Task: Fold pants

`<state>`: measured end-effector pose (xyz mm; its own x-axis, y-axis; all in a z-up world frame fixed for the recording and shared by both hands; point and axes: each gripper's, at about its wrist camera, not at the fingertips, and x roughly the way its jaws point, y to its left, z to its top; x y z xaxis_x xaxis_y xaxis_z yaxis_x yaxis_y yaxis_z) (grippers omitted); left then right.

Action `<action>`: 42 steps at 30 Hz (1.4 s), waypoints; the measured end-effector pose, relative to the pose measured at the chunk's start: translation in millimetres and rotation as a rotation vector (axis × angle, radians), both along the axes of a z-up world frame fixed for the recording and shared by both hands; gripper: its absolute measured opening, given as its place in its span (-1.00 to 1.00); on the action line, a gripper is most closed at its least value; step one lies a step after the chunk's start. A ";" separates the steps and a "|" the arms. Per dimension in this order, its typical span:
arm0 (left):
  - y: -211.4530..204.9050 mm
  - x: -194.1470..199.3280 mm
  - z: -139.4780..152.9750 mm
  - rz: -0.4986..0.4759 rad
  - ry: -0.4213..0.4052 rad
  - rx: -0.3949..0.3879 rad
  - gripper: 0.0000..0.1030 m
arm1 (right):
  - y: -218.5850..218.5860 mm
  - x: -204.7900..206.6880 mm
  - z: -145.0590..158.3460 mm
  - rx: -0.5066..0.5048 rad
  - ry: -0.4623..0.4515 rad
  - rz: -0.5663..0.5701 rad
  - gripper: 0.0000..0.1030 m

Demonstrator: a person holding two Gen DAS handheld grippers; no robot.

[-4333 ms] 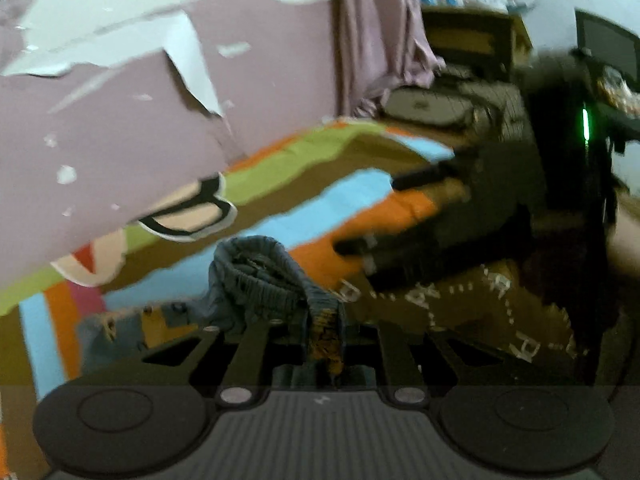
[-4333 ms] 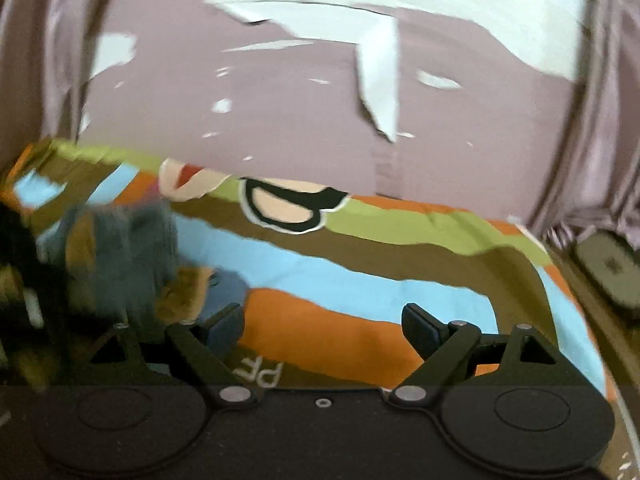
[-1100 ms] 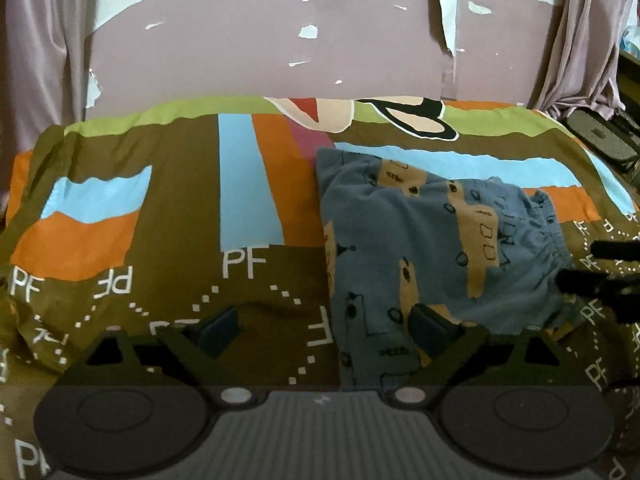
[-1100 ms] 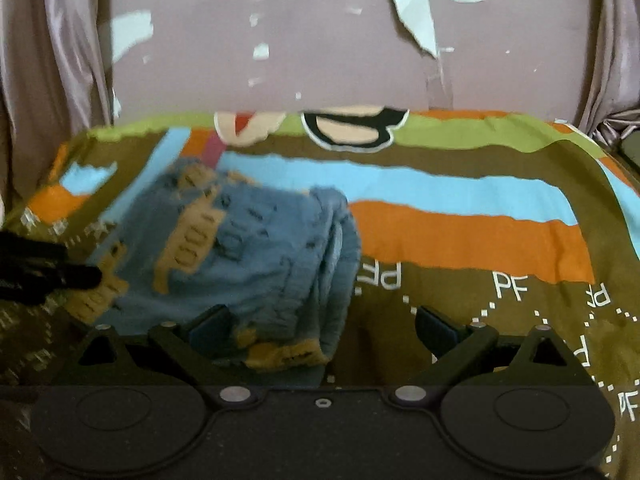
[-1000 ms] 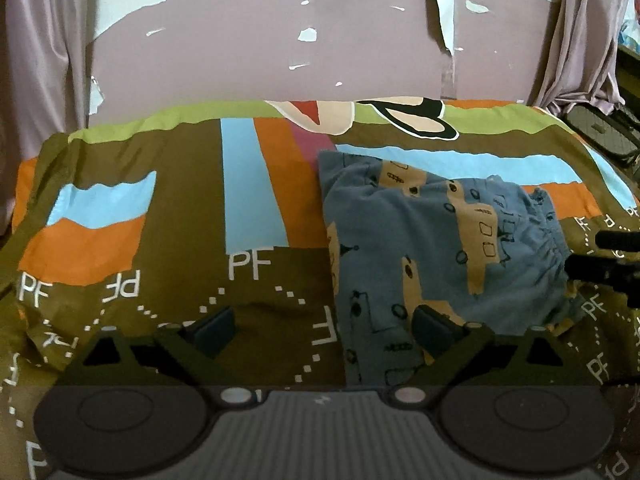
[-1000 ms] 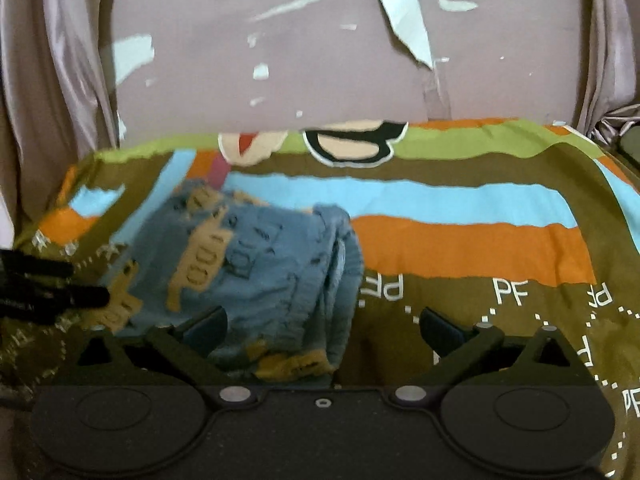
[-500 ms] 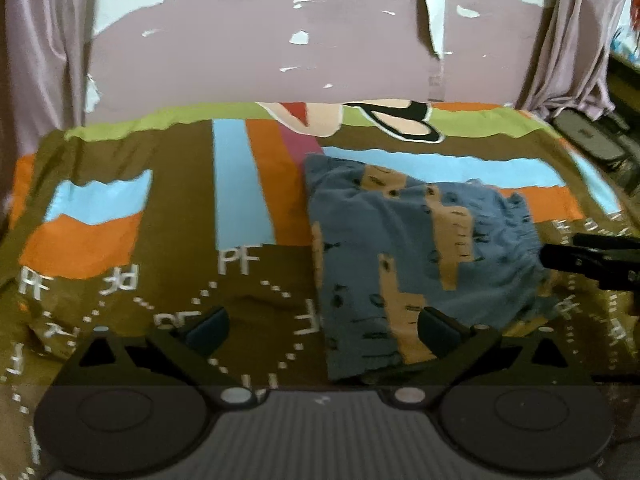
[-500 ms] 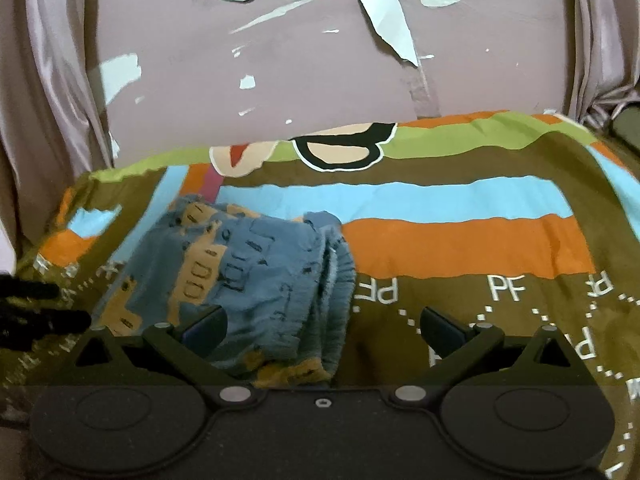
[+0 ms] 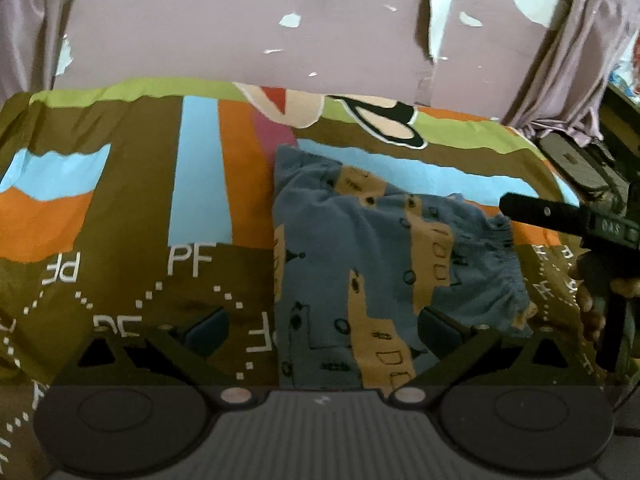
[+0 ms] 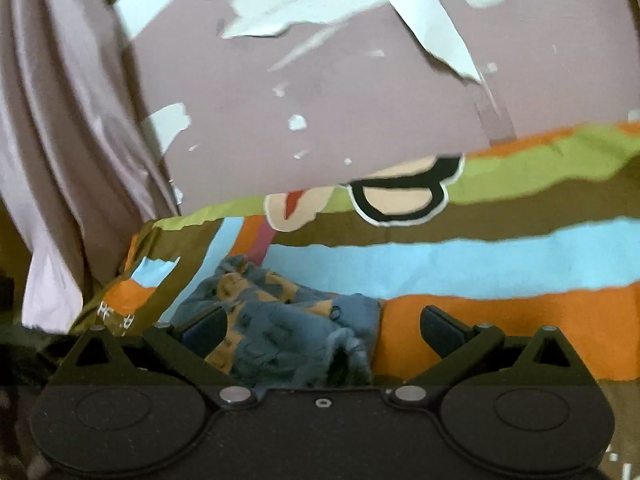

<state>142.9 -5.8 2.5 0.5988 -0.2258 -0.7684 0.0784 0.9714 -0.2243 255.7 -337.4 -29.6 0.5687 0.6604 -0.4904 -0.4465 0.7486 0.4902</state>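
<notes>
Pants point(image 9: 384, 264) lie folded in a flat bundle on the striped bed point(image 9: 132, 208), both the left gripper point(image 9: 320, 328) and right gripper point(image 10: 324, 328) spread empty, suggesting only a final tidy fold remains.

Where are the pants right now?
The pants lie on the striped bedspread, right of centre in the left wrist view, with the right gripper at their right edge.

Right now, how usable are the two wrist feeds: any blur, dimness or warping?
Left wrist: dim, pants legible, wall line bowed by the fisheye. Right wrist: tilted, motion-smeared, pants soft between the open fingers, lower left corner dark.
</notes>
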 end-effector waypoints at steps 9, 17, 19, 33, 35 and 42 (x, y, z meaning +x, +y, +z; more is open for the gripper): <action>1.7 -5.1 -10.4 0.059 0.017 -0.035 0.99 | 1.0 29.9 -26.0 0.129 0.093 0.067 0.93; -1.5 -10.4 -10.7 0.073 -0.034 -0.111 0.99 | 0.6 35.1 -34.8 0.119 0.108 0.045 0.63; 0.3 -11.9 -13.9 0.078 -0.023 -0.156 0.99 | 1.0 34.4 -34.9 0.106 0.104 0.041 0.37; 6.1 -15.9 -25.7 0.142 0.015 -0.221 0.82 | 3.4 29.7 -41.8 0.084 0.115 0.039 0.34; 1.8 -15.3 -24.8 0.130 0.019 -0.192 0.82 | 8.7 26.8 -39.5 0.047 0.095 0.039 0.34; 1.6 -18.5 -22.2 0.153 0.044 -0.180 0.63 | 17.8 19.0 -36.3 -0.014 0.073 -0.001 -0.04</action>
